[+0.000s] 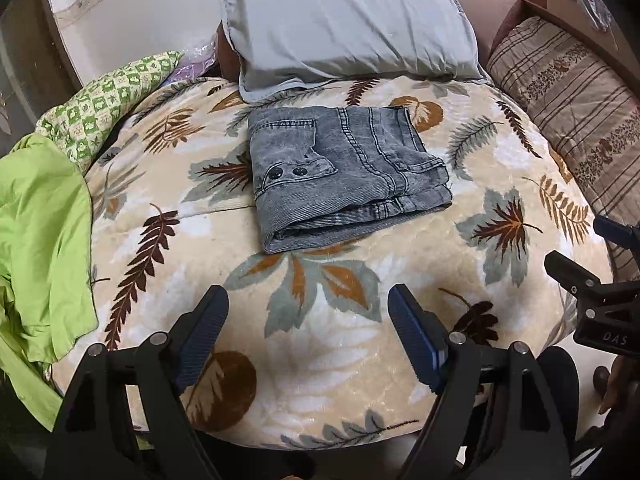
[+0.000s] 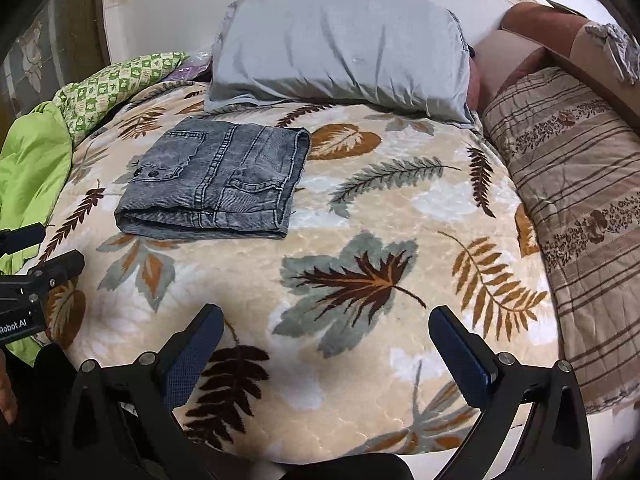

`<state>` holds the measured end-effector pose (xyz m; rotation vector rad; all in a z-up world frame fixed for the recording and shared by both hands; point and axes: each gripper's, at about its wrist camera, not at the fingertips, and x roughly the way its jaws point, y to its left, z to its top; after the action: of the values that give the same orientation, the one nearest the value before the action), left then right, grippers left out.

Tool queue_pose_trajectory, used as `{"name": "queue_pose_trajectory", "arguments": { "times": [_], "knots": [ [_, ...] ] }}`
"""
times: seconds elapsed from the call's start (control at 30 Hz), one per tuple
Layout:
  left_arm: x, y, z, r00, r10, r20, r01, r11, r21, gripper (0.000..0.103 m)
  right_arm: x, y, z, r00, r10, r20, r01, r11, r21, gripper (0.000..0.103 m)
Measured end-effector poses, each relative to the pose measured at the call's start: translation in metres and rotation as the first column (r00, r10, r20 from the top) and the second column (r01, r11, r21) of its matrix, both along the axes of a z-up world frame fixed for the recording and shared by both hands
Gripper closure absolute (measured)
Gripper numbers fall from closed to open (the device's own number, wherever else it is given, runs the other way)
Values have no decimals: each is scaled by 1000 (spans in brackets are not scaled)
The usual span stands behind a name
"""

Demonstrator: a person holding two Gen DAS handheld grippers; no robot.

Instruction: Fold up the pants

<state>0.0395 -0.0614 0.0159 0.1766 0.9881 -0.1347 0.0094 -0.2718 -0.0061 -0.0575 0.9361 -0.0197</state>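
A pair of grey washed-denim pants [image 1: 344,176] lies folded into a compact square on the leaf-print blanket [image 1: 340,340], just in front of the pillow. In the right wrist view the same folded pants [image 2: 216,184] lie up and to the left. My left gripper [image 1: 308,300] hovers over the blanket short of the pants, open, nothing between its blue pads. My right gripper [image 2: 326,320] is also open and empty, well to the right of the pants. Each gripper shows at the edge of the other's view: the right gripper [image 1: 592,276] and the left gripper [image 2: 40,260].
A grey pillow [image 1: 348,28] leans at the head of the bed. A striped floral cushion [image 1: 572,116] lies along the right. Green checked cloth [image 1: 112,100] and a lime-green garment [image 1: 40,240] are piled at the left. A hand [image 1: 612,384] shows at the lower right.
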Motion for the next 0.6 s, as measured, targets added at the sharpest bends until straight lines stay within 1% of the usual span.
{"name": "queue_pose_trajectory", "arguments": {
  "times": [0.17,0.33,0.47,0.6],
  "knots": [
    [4,0,-5,1000,-13,-17,13,1000,-20,20,3,0,-1,1000,-2,-12,2,1000,-4,0],
    [2,-3,-3,999,-32,4,32,998,-58,20,7,3,-4,1000,2,-27,-2,1000,-8,0],
    [2,-7,0,999,-37,19,38,999,-37,20,9,5,-6,999,2,-38,-2,1000,-13,0],
    [3,-5,-2,1000,-28,15,28,999,-36,20,10,8,-6,999,5,-39,-6,1000,-19,0]
  ]
}}
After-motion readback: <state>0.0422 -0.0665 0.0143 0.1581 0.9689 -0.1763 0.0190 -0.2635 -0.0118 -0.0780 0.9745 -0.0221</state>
